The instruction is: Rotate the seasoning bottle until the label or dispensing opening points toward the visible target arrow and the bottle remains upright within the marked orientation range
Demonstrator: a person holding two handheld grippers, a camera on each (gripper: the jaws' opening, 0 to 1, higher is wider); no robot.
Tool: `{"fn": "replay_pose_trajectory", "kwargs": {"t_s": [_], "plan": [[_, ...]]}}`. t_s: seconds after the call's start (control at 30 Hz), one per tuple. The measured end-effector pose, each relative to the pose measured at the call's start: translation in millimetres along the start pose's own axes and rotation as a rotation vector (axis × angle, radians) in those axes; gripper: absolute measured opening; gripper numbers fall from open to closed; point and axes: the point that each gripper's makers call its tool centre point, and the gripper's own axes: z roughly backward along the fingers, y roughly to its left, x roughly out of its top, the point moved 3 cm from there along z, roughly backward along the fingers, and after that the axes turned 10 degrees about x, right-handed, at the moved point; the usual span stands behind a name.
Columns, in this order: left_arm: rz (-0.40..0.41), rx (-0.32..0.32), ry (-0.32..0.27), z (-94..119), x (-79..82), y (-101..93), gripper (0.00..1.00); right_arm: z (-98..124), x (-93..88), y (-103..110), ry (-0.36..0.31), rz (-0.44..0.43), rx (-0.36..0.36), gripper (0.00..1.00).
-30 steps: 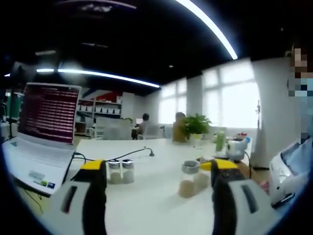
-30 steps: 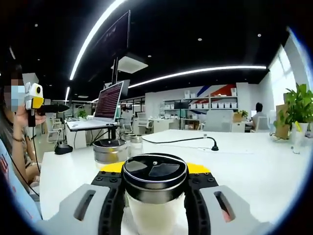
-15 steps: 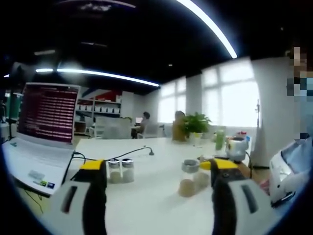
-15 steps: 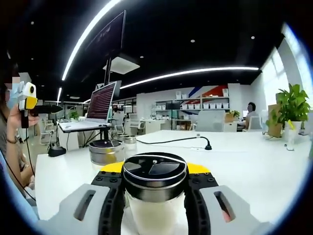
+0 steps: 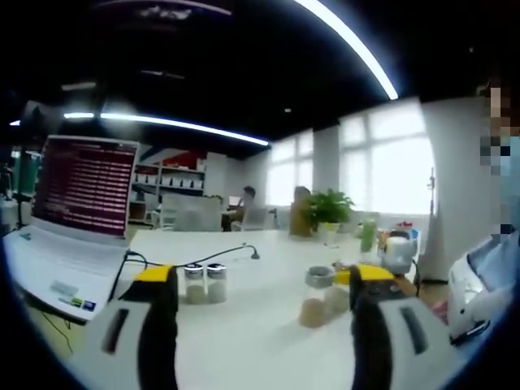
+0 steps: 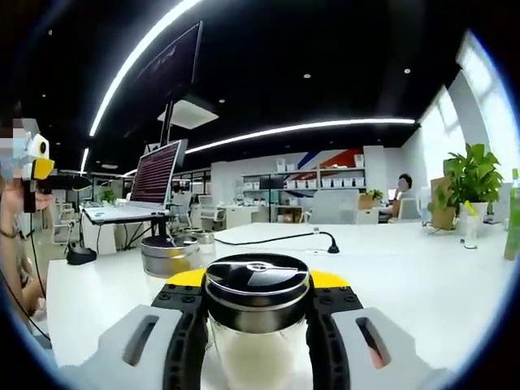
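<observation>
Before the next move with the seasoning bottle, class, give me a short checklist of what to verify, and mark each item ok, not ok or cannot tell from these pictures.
1. Right tool shut on the seasoning bottle, a jaw on each side below the lid: ok.
2. Bottle upright, its dark lid level in the right gripper view: ok.
3. Target arrow and marked range located on the table: cannot tell.
4. Label or dispensing opening facing the arrow: cannot tell.
5. Left tool open and holding nothing, the two small jars standing beyond it: ok.
6. Metal-lidded jar standing apart from the held bottle: ok.
</observation>
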Motion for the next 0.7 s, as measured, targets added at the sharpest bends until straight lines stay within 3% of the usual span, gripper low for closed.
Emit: {"fn": "replay_pose_trajectory", "kwargs": {"t_s": [0.03,0.1,0.17,0.47,0.57,0.7], "plan": [[0.0,0.0,0.0,0.4,0.2,0.2,0.92,-0.2,-2.7,1.0,0.024,-0.003,0.006,0.48],[-0.001,0.001,-0.002,1.2,0.8,0.8,0.92,1.5,0.8,1.0,0.008,-0.008,0.001,0.66],[0.0,0.003,-0.004,1.4,1.0,1.3,0.92,4.9,6.3,-5.6,-0.006,-0.005,-0.038,0.76],[0.0,0.006,-0.004,1.9,1.7,2.9,0.92,19.0,17.1,-18.3,-0.025,0.014,-0.088,0.75],[0.0,0.006,-0.008,2.5,2.2,2.0,0.92,24.0,26.4,-18.0,-0.037,0.01,-0.062,0.75],[-0.002,0.008,-0.006,3.4,1.9,2.4,0.92,31.2,35.3,-13.1,-0.025,-0.063,0.049,0.69]]}}
